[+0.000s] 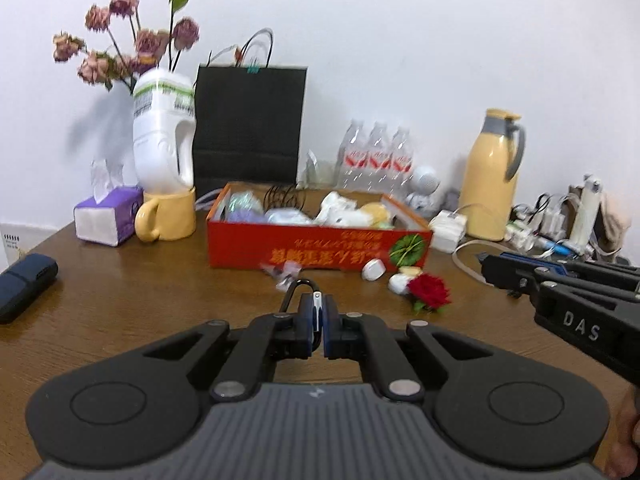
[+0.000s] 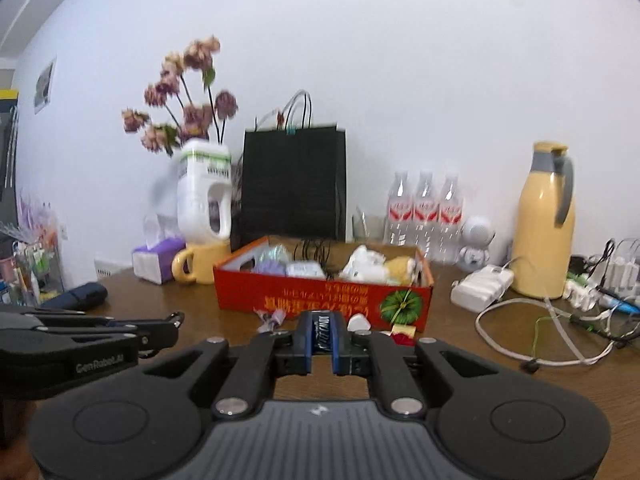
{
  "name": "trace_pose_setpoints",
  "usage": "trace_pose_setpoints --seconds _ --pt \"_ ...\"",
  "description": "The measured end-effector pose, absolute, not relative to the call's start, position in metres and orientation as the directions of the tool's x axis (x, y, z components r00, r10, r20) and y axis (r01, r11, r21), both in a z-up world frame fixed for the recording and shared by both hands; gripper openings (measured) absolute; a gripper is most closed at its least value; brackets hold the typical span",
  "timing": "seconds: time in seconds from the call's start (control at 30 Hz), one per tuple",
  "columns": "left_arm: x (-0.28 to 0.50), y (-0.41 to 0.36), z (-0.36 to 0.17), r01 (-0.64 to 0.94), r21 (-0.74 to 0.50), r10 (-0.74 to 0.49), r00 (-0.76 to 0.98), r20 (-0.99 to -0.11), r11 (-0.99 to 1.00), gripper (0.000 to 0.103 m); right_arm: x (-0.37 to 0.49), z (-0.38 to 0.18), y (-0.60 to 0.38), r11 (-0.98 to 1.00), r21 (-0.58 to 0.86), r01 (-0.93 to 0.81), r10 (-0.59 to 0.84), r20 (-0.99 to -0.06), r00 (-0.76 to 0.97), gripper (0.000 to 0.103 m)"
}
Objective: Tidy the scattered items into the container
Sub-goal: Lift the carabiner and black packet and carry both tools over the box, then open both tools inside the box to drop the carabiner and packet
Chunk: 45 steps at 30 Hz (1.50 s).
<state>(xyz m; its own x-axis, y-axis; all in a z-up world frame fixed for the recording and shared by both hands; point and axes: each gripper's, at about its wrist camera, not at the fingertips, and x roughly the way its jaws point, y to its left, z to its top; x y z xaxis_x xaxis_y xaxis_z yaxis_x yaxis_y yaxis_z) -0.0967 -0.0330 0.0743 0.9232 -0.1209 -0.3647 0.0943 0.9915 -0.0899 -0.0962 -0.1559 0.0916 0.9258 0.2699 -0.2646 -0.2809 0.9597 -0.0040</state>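
Note:
The red cardboard box [image 1: 316, 250] sits mid-table and holds several items; it also shows in the right wrist view [image 2: 320, 300]. My left gripper [image 1: 317, 308] is shut on a black carabiner [image 1: 298, 292], held above the table in front of the box. My right gripper [image 2: 322, 326] is shut on a small black-and-white patterned item [image 2: 322, 330], also in front of the box. On the table by the box's front lie a clear wrapper [image 1: 282, 272], a white plug [image 1: 374, 270], a white-yellow piece [image 1: 400, 280] and a red rose [image 1: 428, 290].
Behind the box stand a black paper bag [image 1: 248, 124], a white jug with dried flowers [image 1: 164, 140] on a yellow mug [image 1: 168, 216], a tissue pack [image 1: 108, 216], water bottles [image 1: 376, 156] and a yellow thermos [image 1: 494, 176]. Cables and chargers [image 2: 540, 320] lie right. A dark case [image 1: 24, 284] lies left.

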Motion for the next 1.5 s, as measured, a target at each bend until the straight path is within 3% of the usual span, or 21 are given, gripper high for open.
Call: trace_pose_setpoints --seconds 0.47,0.77,0.97,1.1,1.3,1.5 --pt "-0.067 -0.045 0.107 0.113 -0.054 -0.124 0.948 -0.293 0.992 0.005 -0.084 0.113 -0.17 0.959 0.064 -0.276 0.283 -0.226 0.932 0.008" --pt "0.049 -0.045 0.126 0.122 -0.111 -0.152 0.936 -0.317 0.986 0.005 0.027 0.138 -0.193 0.957 0.16 -0.242 0.278 -0.26 0.925 0.008" --pt "0.131 -0.044 0.143 0.127 -0.121 -0.161 0.931 -0.329 0.984 0.005 0.123 0.148 -0.195 0.958 0.151 -0.245 0.281 -0.311 0.908 0.008" --pt "0.187 -0.044 0.143 0.16 -0.142 -0.206 0.885 -0.419 0.977 0.005 0.174 0.137 -0.198 0.954 0.182 -0.24 0.293 -0.382 0.877 0.008" --pt "0.297 -0.053 0.11 0.15 -0.165 -0.222 0.69 -0.689 0.975 0.005 0.269 0.117 -0.191 0.943 0.199 -0.268 0.332 -0.642 0.692 0.008" --pt "0.353 -0.054 0.07 0.085 -0.201 -0.215 0.524 -0.824 0.976 0.005 0.336 0.087 -0.175 0.955 0.137 -0.262 0.257 -0.825 0.504 0.008"
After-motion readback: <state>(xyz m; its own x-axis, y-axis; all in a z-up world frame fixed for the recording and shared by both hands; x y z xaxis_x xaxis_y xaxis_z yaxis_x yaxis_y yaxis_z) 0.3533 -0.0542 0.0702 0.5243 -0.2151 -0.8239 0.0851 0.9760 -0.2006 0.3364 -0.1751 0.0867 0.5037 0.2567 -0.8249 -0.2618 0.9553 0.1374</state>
